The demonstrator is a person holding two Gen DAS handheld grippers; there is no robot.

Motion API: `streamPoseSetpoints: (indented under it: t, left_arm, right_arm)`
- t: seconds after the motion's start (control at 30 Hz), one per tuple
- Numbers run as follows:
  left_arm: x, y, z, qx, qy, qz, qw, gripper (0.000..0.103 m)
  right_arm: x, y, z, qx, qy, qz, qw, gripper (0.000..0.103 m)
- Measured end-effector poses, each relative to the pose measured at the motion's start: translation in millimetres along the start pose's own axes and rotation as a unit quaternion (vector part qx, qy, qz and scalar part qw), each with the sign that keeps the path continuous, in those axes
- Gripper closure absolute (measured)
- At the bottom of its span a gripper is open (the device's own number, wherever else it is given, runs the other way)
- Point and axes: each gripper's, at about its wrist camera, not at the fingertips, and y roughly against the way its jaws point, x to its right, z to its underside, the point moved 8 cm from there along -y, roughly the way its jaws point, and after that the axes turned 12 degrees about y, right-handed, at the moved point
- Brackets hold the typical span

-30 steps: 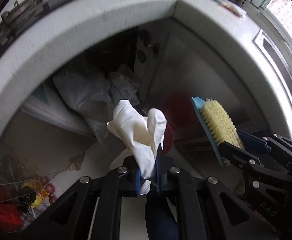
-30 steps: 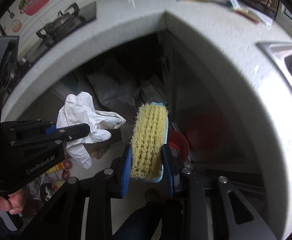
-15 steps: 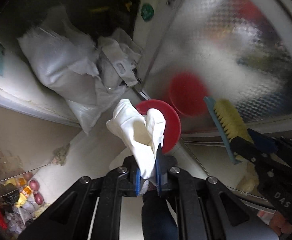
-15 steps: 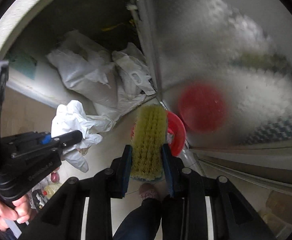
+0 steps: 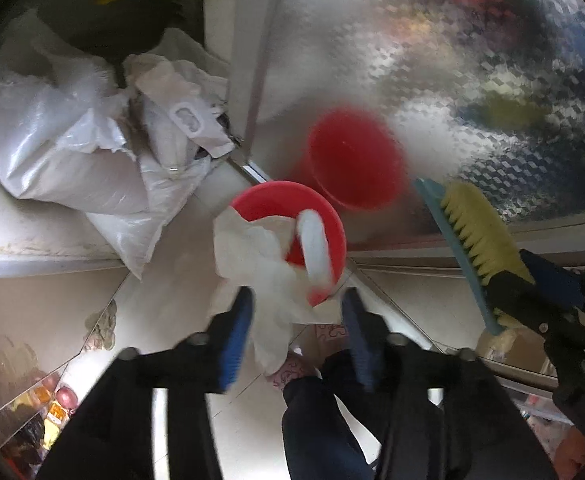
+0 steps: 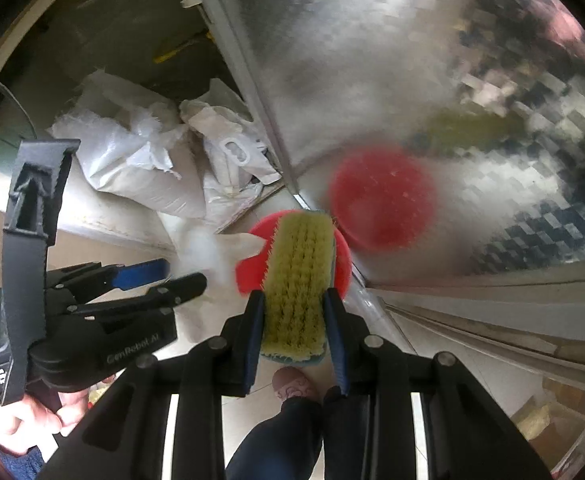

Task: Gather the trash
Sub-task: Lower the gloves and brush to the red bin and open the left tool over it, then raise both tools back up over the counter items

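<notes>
White sacks [image 5: 76, 160] crowd the upper left; a patterned metal door [image 5: 472, 80] walls the right. Pale floor [image 5: 164, 304] at lower left looks passable, though blurred.

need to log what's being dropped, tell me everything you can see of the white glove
The white glove is thin, crumpled, rubbery-looking, with limp fingers trailing down and one rolled part curving up. It hangs blurred between the spread jaws of the left gripper, which have just been opening; no pad presses it. It sits above the rim of the red bin, partly overlapping its opening. Whether it touches the bin is unclear.
</notes>
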Motion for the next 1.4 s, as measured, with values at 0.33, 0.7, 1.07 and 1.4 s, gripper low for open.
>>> streamPoseSetpoints:
  t: [0.33,0.7,1.07,1.4]
  left_arm:
    - [-14,9,-8,0.019,0.010,-0.028,0.9994,0.018]
    - [-59,34,2,0.053,0.050,-0.059,0.9956,0.000]
    - [-86,36,17,0.049,0.081,-0.071,0.9930,0.000]
    - [-93,62,43,0.055,0.111,-0.078,0.9892,0.000]
  right_arm:
    - [-3,6,2,-0.002,0.012,-0.012,1.000,0.075]
    - [-23,-9,-4,-0.012,0.053,-0.025,0.998,0.075]
    - [-44,-37,-6,-0.037,0.107,-0.036,0.993,0.064]
    - [-46,-21,0,-0.022,0.127,-0.009,0.992,0.021]
